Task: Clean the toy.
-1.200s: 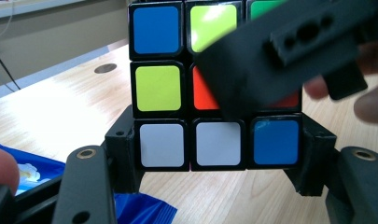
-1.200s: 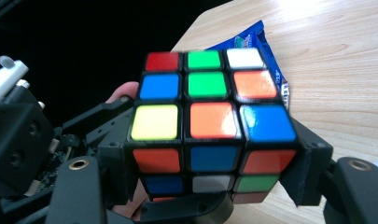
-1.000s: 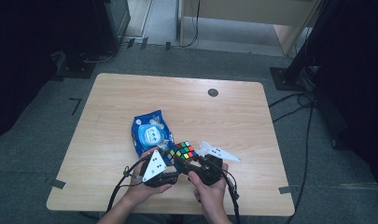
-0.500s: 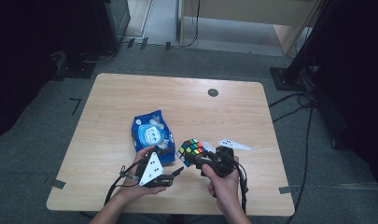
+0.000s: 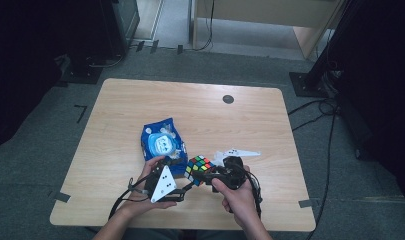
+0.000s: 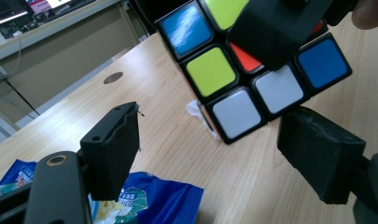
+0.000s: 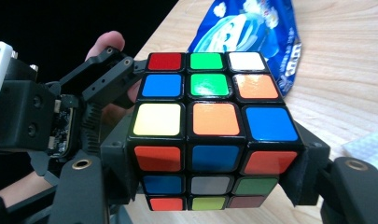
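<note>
Holding the cube [image 7: 210, 135] steady is what this step calls for, I judge: the right gripper [image 7: 210, 186] has its jaws clamped on the cube's two opposite sides, low on the body, and the hand should keep that squeeze even so the top layers stay free to be gripped and twisted. The left gripper [image 6: 224, 144] has just been opening; its jaws stand apart with nothing between them, the cube hanging just beyond their tips, so a clean re-grip would mean sliding them square over one layer before closing, not at a slant. The cube sits raised off the table [image 5: 200, 107], near the front edge and between the two hands, as the high view shows at cube [image 5: 199, 169]. It is a scrambled three-by-three with black edges and glossy stickers: the top face shows red, green, white, blue, green, orange, yellow, orange, blue; the face toward the right gripper's camera has orange, blue and orange across its upper row. In the left gripper view the cube [image 6: 252, 70] is tilted, with yellow-green, white and blue squares. Behind it lies a blue packet [image 5: 162, 142], flat on the table, and to the right a white scrap [image 5: 235, 152].
</note>
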Motion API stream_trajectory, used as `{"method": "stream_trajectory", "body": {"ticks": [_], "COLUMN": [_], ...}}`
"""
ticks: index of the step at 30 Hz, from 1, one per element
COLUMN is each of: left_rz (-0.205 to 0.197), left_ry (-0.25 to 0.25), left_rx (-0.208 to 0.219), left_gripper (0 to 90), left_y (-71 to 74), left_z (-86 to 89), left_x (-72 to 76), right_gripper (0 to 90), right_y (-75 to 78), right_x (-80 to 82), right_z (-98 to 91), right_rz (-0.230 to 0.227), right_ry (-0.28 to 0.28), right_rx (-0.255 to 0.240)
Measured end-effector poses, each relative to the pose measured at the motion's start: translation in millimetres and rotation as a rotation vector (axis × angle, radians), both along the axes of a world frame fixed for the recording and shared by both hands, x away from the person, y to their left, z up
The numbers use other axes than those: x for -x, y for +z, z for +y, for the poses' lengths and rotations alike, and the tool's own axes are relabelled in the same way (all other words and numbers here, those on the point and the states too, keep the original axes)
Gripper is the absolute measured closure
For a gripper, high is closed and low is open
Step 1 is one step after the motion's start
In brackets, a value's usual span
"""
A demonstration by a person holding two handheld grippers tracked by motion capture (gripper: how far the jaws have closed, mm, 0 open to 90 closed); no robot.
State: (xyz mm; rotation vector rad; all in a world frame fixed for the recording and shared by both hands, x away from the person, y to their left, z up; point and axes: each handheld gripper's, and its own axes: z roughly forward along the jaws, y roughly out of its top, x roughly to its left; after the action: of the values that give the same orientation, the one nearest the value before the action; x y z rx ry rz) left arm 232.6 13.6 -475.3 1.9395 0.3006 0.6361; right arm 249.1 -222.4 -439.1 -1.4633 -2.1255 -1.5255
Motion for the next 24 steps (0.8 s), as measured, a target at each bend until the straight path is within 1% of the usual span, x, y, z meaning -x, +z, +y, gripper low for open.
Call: {"method": "stream_trajectory", "body": {"ticks": [1, 3, 4, 7, 11, 12, 13, 14, 15, 16, 18, 19, 21, 22, 23, 24], "left_rz": [-0.004, -0.011, -0.015, -0.017, -0.018, -0.017, -0.017, -0.016, -0.012, -0.014, -0.012, -0.011, -0.006, -0.013, -0.013, -0.014], "left_ry": [-0.001, -0.001, 0.000, 0.001, 0.004, 0.003, 0.003, 0.002, 0.000, 0.000, 0.000, 0.002, 0.003, 0.007, 0.007, 0.008], "left_rx": [-0.010, -0.017, -0.022, -0.028, -0.038, -0.017, -0.017, -0.005, 0.001, 0.012, 0.011, 0.007, 0.012, 0.010, 0.010, 0.012], "left_gripper": [20.9, 20.7, 20.7, 20.3, 18.8, 18.5, 18.3, 18.1, 18.1, 17.6, 17.6, 17.6, 19.1, 20.2, 21.0, 21.5], "left_y": [0.5, 0.6, 0.7, 0.4, 0.1, 1.5, 1.5, 2.7, 4.3, 5.3, 4.9, 4.6, 4.2, 4.5, 4.5, 4.4], "left_z": [-1.1, -2.3, -3.0, -4.7, -7.6, -8.4, -8.4, -8.4, -7.9, -7.5, -6.9, -6.1, -5.6, -5.7, -5.7, -5.8], "left_x": [0.9, 1.7, 2.2, 2.4, 3.3, 3.7, 3.7, 3.7, 3.5, 3.3, 2.9, 2.4, 2.1, 2.9, 2.9, 3.2], "right_gripper": [34.3, 34.2, 34.2, 34.2, 34.1, 33.9, 33.9, 34.0, 34.0, 34.2, 34.3, 34.3, 34.4, 34.4, 34.4, 34.5], "right_y": [-0.4, -0.5, -0.8, -1.4, -2.5, -3.2, -3.2, -4.9, -4.9, -5.8, -5.8, -5.8, -6.4, -7.0, -7.0, -6.8], "right_x": [0.0, 0.1, -0.5, -1.3, -0.7, -0.8, -0.8, -0.4, -0.4, 0.9, 1.7, 1.7, 2.0, 2.7, 2.7, 3.7], "right_z": [1.1, 1.7, 1.7, 1.1, 3.9, 5.0, 5.0, 8.6, 8.6, 13.0, 15.8, 15.8, 16.2, 16.0, 16.0, 16.1], "right_rz": [0.004, 0.004, 0.011, 0.014, 0.011, 0.011, 0.011, 0.018, 0.018, 0.009, 0.002, 0.002, -0.004, -0.005, -0.005, -0.012], "right_ry": [0.008, 0.008, 0.007, 0.010, 0.010, 0.014, 0.014, 0.035, 0.035, 0.051, 0.045, 0.045, 0.036, 0.023, 0.023, 0.009], "right_rx": [0.004, 0.009, 0.013, 0.016, 0.051, 0.059, 0.059, 0.067, 0.067, 0.081, 0.092, 0.092, 0.091, 0.078, 0.078, 0.071]}}
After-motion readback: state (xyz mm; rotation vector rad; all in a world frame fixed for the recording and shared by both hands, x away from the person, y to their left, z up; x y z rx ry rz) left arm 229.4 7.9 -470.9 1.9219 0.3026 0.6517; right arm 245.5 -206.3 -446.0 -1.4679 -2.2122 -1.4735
